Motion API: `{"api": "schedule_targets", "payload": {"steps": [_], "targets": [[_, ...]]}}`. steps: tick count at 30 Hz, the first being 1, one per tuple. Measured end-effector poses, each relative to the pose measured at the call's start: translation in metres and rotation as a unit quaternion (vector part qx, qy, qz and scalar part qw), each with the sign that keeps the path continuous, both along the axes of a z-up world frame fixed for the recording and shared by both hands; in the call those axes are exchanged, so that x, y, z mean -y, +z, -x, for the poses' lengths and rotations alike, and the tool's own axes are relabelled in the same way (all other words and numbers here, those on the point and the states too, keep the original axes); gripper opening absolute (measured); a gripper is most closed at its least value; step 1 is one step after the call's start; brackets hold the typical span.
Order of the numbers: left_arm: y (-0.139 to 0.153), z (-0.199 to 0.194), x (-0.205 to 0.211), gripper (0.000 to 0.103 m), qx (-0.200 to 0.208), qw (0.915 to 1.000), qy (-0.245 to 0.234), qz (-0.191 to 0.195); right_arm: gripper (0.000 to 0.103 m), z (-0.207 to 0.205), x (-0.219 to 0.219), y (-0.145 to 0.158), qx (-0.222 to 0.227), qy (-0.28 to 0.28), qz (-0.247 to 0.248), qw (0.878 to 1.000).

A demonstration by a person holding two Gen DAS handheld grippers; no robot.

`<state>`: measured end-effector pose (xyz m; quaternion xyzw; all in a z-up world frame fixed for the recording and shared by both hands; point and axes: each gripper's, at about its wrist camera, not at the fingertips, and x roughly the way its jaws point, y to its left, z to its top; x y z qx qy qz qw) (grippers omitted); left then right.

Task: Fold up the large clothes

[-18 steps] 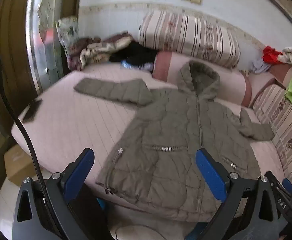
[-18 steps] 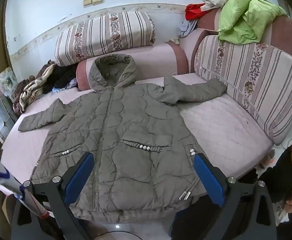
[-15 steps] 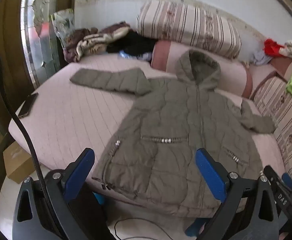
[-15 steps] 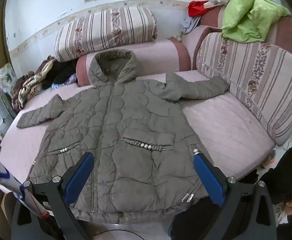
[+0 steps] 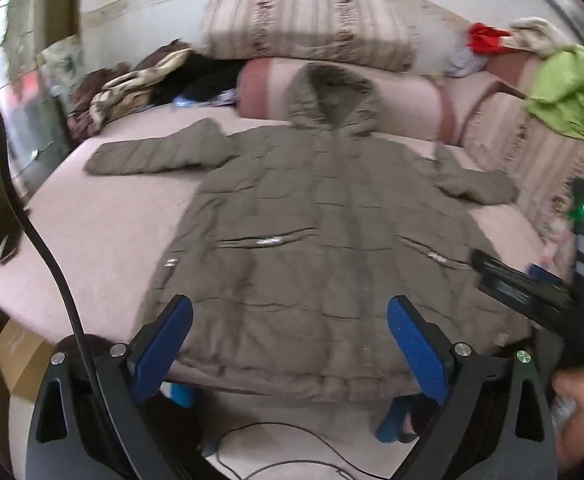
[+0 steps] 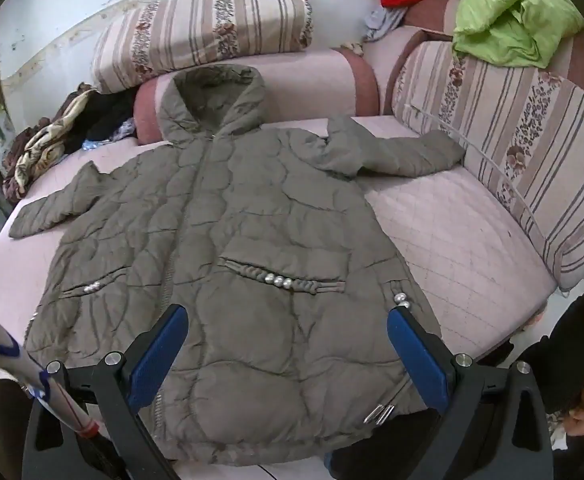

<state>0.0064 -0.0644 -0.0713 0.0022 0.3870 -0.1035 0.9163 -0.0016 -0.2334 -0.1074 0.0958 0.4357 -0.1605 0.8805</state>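
Olive quilted fabric fills the left wrist view: the coat (image 5: 324, 232) lies flat and face up on the pink sofa (image 5: 91, 232), hood at the far end against the backrest, hem at the near edge. The left gripper (image 5: 289, 340) hovers just short of that hem, jaws spread wide and holding nothing. The coat's long axis runs straight away from the tool, and its left sleeve (image 5: 155, 156) stretches out sideways, well apart from the hem.

From the right wrist view, the right gripper (image 6: 287, 344) is likewise wide open and empty, over the hem's right half. The right sleeve (image 6: 392, 152) reaches toward the striped cushion (image 6: 512, 152). Both tools look about equally near the hem; each sleeve lies on its own tool's side, which probably decides who folds which.
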Motion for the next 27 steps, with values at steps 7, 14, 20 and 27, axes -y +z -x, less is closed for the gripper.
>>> {"api": "schedule_targets", "payload": {"steps": [7, 14, 20, 27], "targets": [[-0.003, 0.0, 0.008, 0.098, 0.001, 0.9988, -0.039, 0.03, 0.101, -0.008, 0.017, -0.011, -0.003, -0.018, -0.001, 1.0], [-0.009, 0.0, 0.023, 0.098, -0.012, 0.9955, -0.083, 0.044, 0.101, -0.008, 0.028, -0.02, -0.01, -0.032, -0.004, 0.999], [-0.006, 0.007, 0.031, 0.098, -0.005, 0.9914, -0.119, 0.054, 0.101, -0.004, 0.037, -0.022, -0.007, -0.043, -0.01, 0.999], [0.0, 0.003, 0.032, 0.098, 0.005, 0.9912, -0.117, 0.061, 0.101, -0.003, 0.038, -0.028, -0.013, -0.045, -0.017, 0.999]]}}
